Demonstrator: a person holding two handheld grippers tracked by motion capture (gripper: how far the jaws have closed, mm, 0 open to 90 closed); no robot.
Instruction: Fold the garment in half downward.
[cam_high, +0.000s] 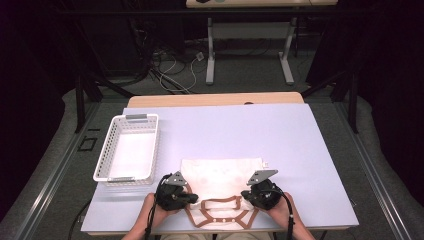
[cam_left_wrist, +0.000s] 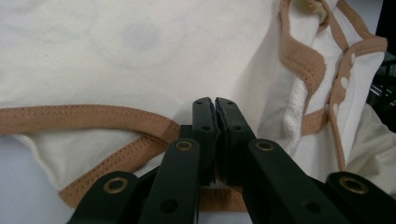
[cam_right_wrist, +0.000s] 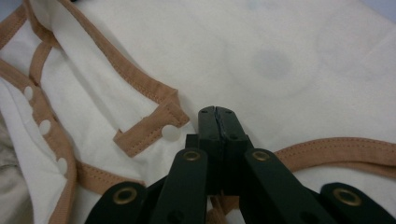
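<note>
Dark room, cables on the floor beyond; pale lilac table top (cam_high: 300, 150) with a white slatted basket (cam_high: 128, 148) at the left, nothing in it

Cream baby garment (cam_high: 220, 175) with tan binding lies flat near the person's edge of the table, snap placket and leg openings toward the person, body spread away. Faint grey print on the chest

Left gripper (cam_high: 192, 197) and right gripper (cam_high: 246, 196) sit at the two near corners of the garment, one each side of the tan crotch tab. Reads as a matched two-point hold, likely so the cloth can be lifted or folded evenly without skewing; basket stands off to the side, probably the destination

Left gripper view: jaws pressed together, tan binding (cam_left_wrist: 93, 119) running in under them, so pinched on the hem

Right gripper view: jaws likewise fully together, tan edging (cam_right_wrist: 336, 149) passing beneath, snap tab (cam_right_wrist: 149, 128) just beside the tips. Both clamped on the garment

Hands wrap each gripper body, low over the table
</note>
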